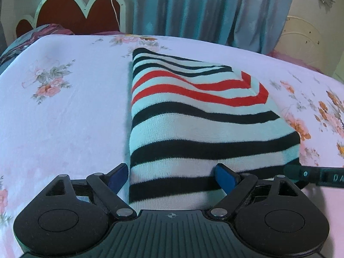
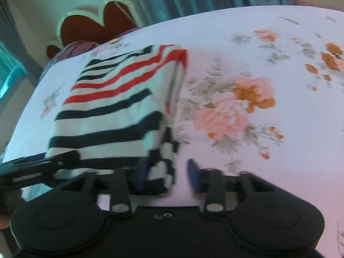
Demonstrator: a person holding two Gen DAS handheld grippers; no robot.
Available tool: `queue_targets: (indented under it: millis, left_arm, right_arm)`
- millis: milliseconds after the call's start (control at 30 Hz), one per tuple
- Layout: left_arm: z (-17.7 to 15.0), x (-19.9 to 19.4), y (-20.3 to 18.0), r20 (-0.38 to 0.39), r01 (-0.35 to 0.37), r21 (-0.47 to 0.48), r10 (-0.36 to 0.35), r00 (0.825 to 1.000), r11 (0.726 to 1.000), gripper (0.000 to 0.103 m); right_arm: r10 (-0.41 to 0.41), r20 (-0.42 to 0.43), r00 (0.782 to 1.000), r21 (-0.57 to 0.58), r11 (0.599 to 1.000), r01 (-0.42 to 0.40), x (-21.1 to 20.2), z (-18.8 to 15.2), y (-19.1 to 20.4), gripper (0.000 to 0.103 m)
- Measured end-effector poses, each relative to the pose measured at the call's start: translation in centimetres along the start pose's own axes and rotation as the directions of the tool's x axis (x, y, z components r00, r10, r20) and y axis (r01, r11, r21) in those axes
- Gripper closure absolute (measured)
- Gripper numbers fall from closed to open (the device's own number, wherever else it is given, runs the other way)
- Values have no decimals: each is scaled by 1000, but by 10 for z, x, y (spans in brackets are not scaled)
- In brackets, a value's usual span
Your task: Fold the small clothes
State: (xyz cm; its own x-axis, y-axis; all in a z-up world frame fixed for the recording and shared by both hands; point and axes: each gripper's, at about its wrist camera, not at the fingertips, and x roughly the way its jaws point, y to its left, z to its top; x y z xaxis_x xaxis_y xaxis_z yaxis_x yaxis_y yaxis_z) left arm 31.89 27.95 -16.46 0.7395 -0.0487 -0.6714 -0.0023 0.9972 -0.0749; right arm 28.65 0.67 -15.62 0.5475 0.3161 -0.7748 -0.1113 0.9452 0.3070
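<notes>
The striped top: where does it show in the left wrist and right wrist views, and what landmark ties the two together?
Left wrist view: the striped top lies centre, running from the hand-held gripper up the floral bedsheet.
Right wrist view: it sits left of centre, with its near right corner between the open jaws.
Shared landmark: the red scalloped headboard, upper left in both.

Both wrist cameras sit low and close over the bed (image 1: 64, 107), looking forward and down along their fingers toward the headboard (image 1: 71, 15), sharing the striped garment (image 1: 193, 118) and curtain (image 1: 204, 6).
</notes>
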Motion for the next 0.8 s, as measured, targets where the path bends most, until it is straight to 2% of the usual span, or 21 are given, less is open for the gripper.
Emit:
queue_targets:
  millis: [100,167,200,267,300,367,467,533,700,800]
  left_arm:
    - [-1,-11,-3,2,-9,-8,9,1000,1000,16]
    - [-1,-22,-7,9,-9,-17,9,1000,1000,16]
    - [-1,-29,-10,14,-11,-17,11,1000,1000,16]
    - [-1,-42,-15,17,-25,-10,25,1000,1000,15]
    - [-1,-48,-18,17,-33,-7,33,999,999,14]
    - [-3,-65,-23,18,-49,-13,49,999,999,1]
    - [-9,-91,-30,43,-67,-29,68,997,997,0]
    - [-13,-105,-35,32,-86,-40,87,996,995,0]
    - [-31,-136,-52,-26,-206,-29,205,978,978,0]
    - [-44,-165,-64,24,-226,3,226,974,974,0]
  right_arm:
    - [8,27,1000,19,1000,-8,-13,-1,-3,47]
    - [-1,48,999,-8,1000,2,-24,-2,1,41]
    - [6,61,998,-26,1000,-5,-31,-4,3,40]
    - [29,79,996,-53,998,-25,-45,-7,7,32]
    - [38,86,996,-67,997,-32,-52,-9,10,31]
    - [55,94,994,-98,994,-45,-66,-13,15,30]
    - [88,101,991,-117,990,-76,-86,-18,19,25]
    - [110,107,988,-131,987,-96,-100,-22,21,24]
    - [143,106,984,-164,979,-125,-138,-38,21,22]
    - [155,115,981,-192,973,-131,-164,-49,20,17]
